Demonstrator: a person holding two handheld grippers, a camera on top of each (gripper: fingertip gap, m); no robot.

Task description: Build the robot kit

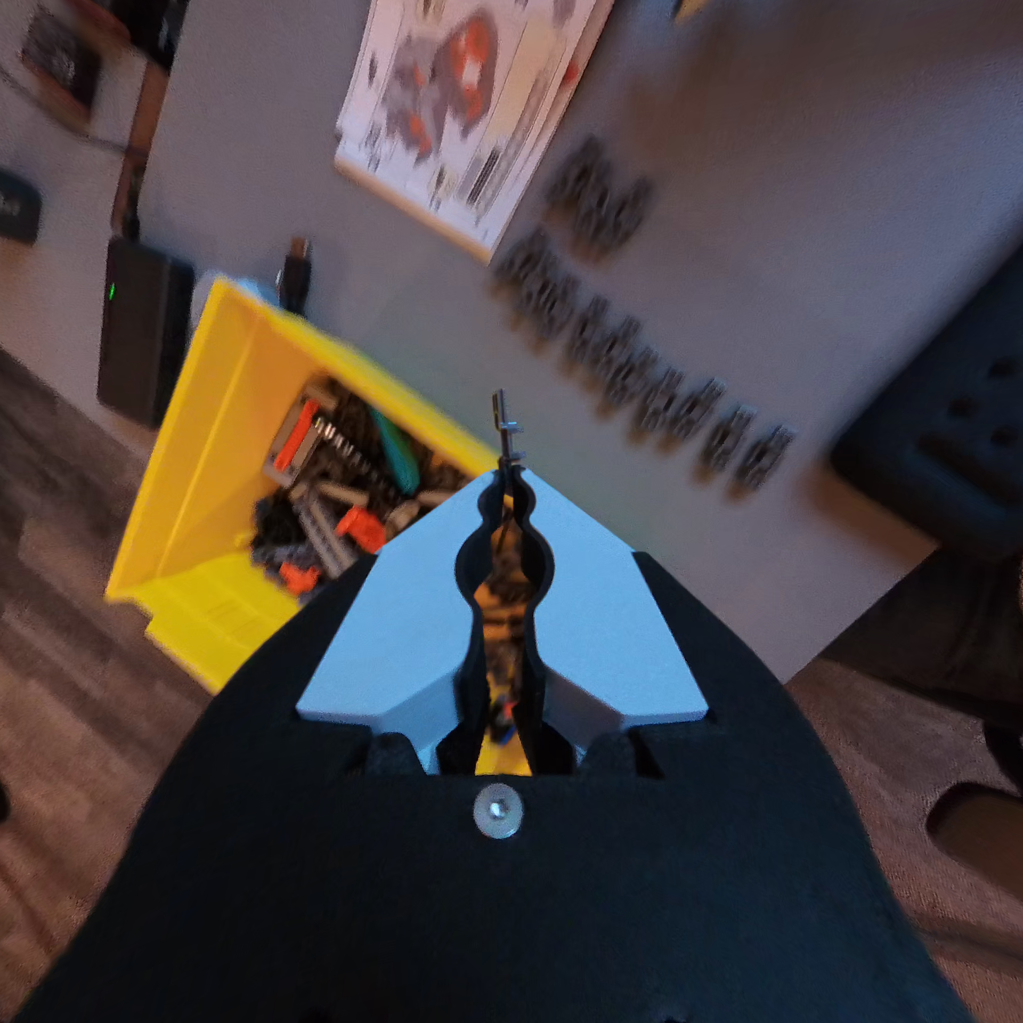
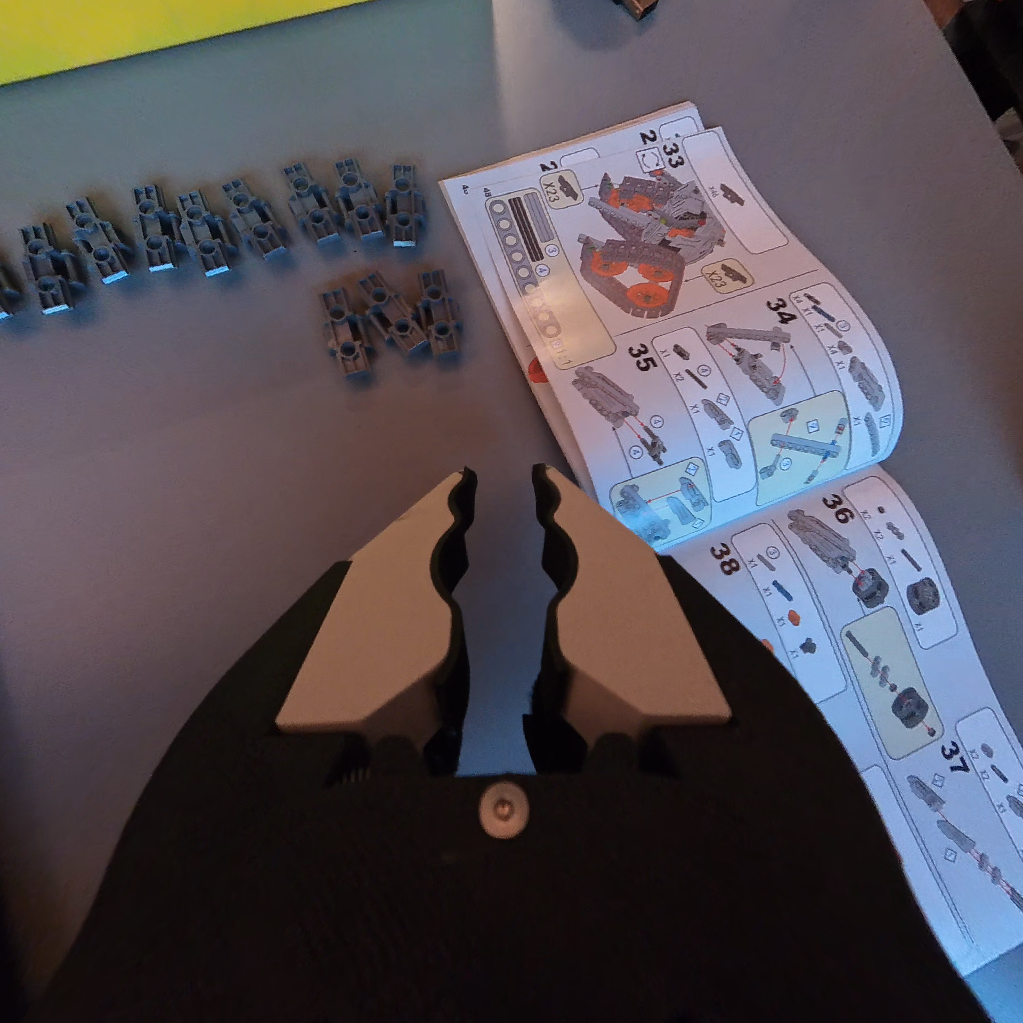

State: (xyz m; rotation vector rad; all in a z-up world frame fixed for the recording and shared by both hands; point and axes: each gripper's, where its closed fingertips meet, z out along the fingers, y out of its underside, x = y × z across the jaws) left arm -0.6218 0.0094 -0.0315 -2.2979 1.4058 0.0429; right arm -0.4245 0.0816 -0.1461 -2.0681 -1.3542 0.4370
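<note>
My left gripper (image 1: pixel 505 475) is shut on a thin dark grey toy piece (image 1: pixel 502 429) that sticks out past its tips, held in the air above the grey table (image 1: pixel 387 310). Below it stands a yellow bin (image 1: pixel 221 443) holding several grey, black and orange toy parts (image 1: pixel 332 487). My right gripper (image 2: pixel 499 471) is open and empty, just above the grey table (image 2: pixel 194 443). Several grey track-link pieces (image 2: pixel 221 227) lie in a row ahead of it, and three more (image 2: pixel 393 321) in a small group nearer. They also show blurred in the left wrist view (image 1: pixel 636 343).
An open instruction booklet (image 2: pixel 719 360) lies right of my right gripper, also in the left wrist view (image 1: pixel 465 110). The yellow bin's side (image 2: pixel 138 33) shows at the far left edge. A black box (image 1: pixel 144 332) with a green light stands beyond the bin. A dark chair (image 1: pixel 952 420) is right of the table.
</note>
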